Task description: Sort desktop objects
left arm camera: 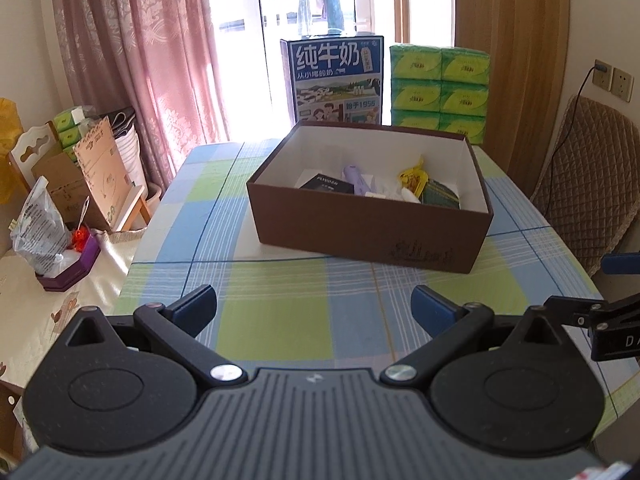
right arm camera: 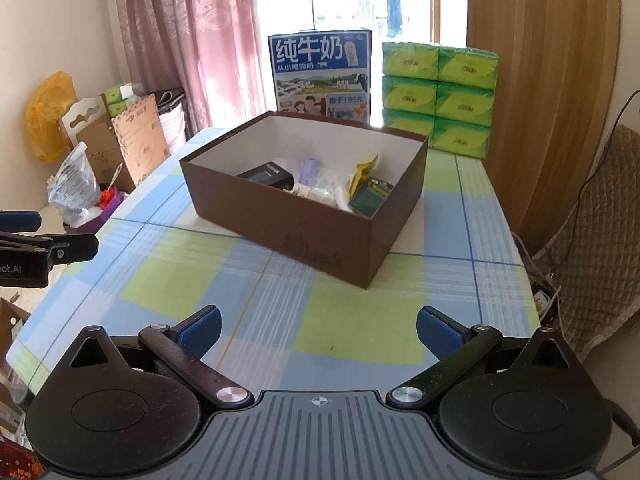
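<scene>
Both tongs were spread wide and held nothing: the left gripper [left arm camera: 314,306] hovered above the checked tablecloth [left arm camera: 276,320], and the right gripper [right arm camera: 318,330] hung over the same cloth beside it, each one's side showing at the edge of the other's view. Ahead of both stood the brown box [left arm camera: 372,232], lidless, resting on the table with open cloth between it and the fingers. Inside it lay the sorted things: a black packet [left arm camera: 328,185] at the left, a lilac cylinder [left arm camera: 355,178] next to it, something white and crumpled in the middle, a yellow wrapper [left arm camera: 414,178] and a dark green pack [left arm camera: 440,196] toward the right wall. Behind the box, at the far edge of the table, a blue milk carton case [left arm camera: 336,82] stood upright, with a stack of green tissue packs [left arm camera: 440,90] just beside it on the right. A pink curtain [left arm camera: 132,60] hung at the left, above a clutter of cardboard and bags off the table's left side. A quilted chair back [left arm camera: 588,184] stood at the table's right edge, under wall sockets with a cable
</scene>
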Demonstrator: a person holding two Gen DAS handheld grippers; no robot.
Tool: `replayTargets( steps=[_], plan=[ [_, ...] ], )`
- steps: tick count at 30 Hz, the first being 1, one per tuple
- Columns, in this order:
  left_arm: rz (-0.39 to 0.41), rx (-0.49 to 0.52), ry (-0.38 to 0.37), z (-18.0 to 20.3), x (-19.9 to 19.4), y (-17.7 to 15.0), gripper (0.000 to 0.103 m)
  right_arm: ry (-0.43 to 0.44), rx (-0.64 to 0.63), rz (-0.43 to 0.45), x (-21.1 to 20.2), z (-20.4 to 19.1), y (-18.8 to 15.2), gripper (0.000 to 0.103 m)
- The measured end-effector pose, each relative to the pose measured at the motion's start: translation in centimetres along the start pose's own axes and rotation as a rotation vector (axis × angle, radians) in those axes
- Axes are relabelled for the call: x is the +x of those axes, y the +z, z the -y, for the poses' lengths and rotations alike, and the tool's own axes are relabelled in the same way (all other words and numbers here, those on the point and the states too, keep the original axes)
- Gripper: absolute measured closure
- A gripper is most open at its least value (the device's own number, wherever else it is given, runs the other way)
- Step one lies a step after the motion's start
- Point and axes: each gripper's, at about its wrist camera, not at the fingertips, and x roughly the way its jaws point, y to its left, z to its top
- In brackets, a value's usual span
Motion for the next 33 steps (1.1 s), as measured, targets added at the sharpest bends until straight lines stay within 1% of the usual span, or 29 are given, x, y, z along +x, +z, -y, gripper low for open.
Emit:
replayTargets(
  steps=[14, 33],
  plan=[
    [-0.055, -0.010, 0.011, 0.4, 0.9, -1.6, 0.001, 0.008, -0.012, -0.027, 0.7, -0.3, -0.8, 0.002],
    [-0.104, 0.016, -0.004, 0.6, 2.9, -1.6, 0.001, -0.005, 0.002, -0.064, 1.9, -0.1, -0.8, 0.002]
  ],
)
